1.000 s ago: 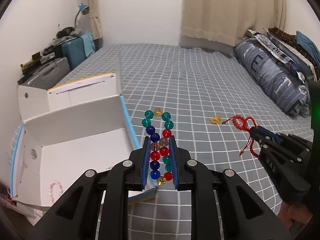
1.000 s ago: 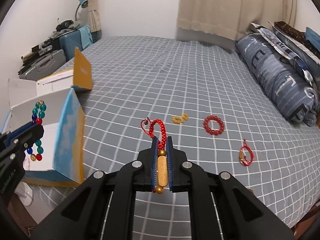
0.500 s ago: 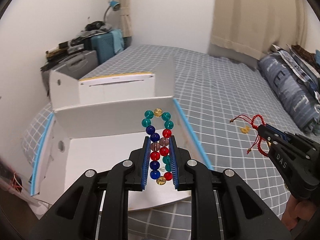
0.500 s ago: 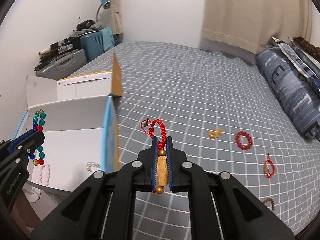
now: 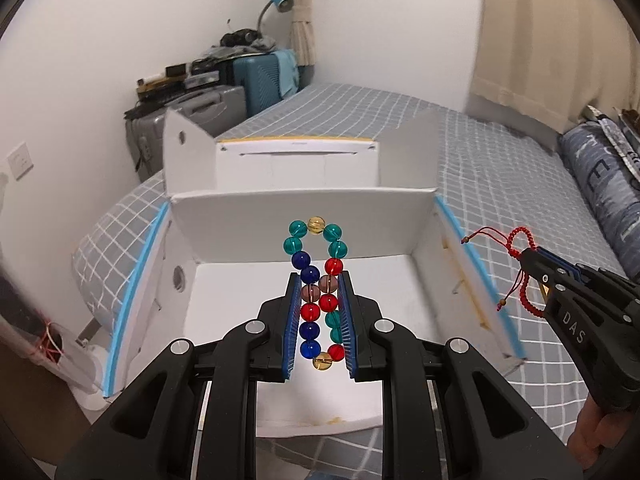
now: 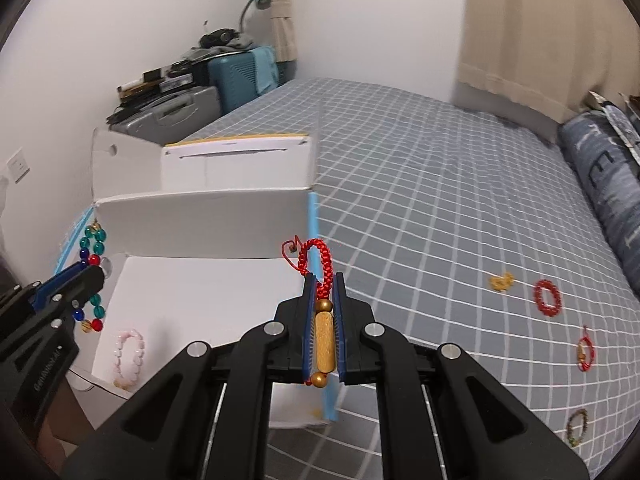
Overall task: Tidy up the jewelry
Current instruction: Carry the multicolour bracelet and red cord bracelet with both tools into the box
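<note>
My left gripper (image 5: 319, 286) is shut on a bracelet of teal, blue, red and amber glass beads (image 5: 316, 256) and holds it over the open white cardboard box (image 5: 304, 216). My right gripper (image 6: 322, 280) is shut on a red cord bracelet with a gold tube bead (image 6: 323, 338), at the box's right wall (image 6: 313, 224). Each gripper shows in the other view: the right one (image 5: 530, 256) and the left one (image 6: 90, 272). A pink bead bracelet (image 6: 128, 354) lies inside the box.
On the grey checked bedspread (image 6: 420, 208) lie a gold piece (image 6: 501, 281), a red bead bracelet (image 6: 547, 298), a small red cord bracelet (image 6: 585, 354) and a dark bead bracelet (image 6: 576, 426). Suitcases (image 5: 208, 104) stand beyond the box. Pillows (image 5: 600, 184) lie at right.
Both grippers have swung left towards the box with their bracelets held. The left one is now over the box's inside; the right one has reached its right wall.
</note>
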`<act>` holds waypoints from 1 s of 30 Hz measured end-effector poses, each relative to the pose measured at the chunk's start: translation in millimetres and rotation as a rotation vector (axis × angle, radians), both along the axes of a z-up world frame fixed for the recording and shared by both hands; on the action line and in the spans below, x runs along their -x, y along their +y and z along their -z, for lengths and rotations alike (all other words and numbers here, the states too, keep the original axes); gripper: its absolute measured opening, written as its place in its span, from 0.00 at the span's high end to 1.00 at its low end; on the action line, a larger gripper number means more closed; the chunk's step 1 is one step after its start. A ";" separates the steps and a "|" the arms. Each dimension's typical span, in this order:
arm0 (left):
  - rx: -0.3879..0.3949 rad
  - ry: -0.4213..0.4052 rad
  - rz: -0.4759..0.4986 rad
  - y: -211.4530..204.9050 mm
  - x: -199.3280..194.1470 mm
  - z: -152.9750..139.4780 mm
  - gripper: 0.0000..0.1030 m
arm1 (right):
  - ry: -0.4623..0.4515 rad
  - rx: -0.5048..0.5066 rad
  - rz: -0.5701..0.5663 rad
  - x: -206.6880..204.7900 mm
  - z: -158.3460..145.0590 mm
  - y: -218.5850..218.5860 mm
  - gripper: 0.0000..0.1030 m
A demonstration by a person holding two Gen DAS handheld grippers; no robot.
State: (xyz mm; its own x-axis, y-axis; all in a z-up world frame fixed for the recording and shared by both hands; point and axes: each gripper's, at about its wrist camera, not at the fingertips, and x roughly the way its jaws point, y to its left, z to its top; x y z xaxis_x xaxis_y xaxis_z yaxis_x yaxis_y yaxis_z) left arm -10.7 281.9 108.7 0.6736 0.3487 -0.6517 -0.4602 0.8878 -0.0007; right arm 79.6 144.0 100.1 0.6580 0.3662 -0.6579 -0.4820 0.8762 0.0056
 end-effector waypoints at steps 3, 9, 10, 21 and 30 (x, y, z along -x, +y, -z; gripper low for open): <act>0.020 0.007 -0.007 12.5 -0.4 8.0 0.83 | 0.010 0.001 -0.026 1.9 5.3 17.8 0.93; 0.048 0.036 -0.023 35.3 -3.6 24.6 0.83 | 0.043 0.021 -0.067 -1.3 23.0 50.2 0.93; 0.049 0.043 -0.027 37.7 -4.1 27.1 0.83 | 0.047 0.024 -0.071 -2.6 25.7 52.3 0.93; 0.083 0.118 -0.056 64.8 -10.5 62.8 0.83 | 0.112 0.083 -0.089 -15.5 61.8 81.8 0.93; 0.108 0.137 -0.061 71.2 -11.3 70.9 0.82 | 0.138 0.098 -0.088 -17.8 70.7 84.9 0.90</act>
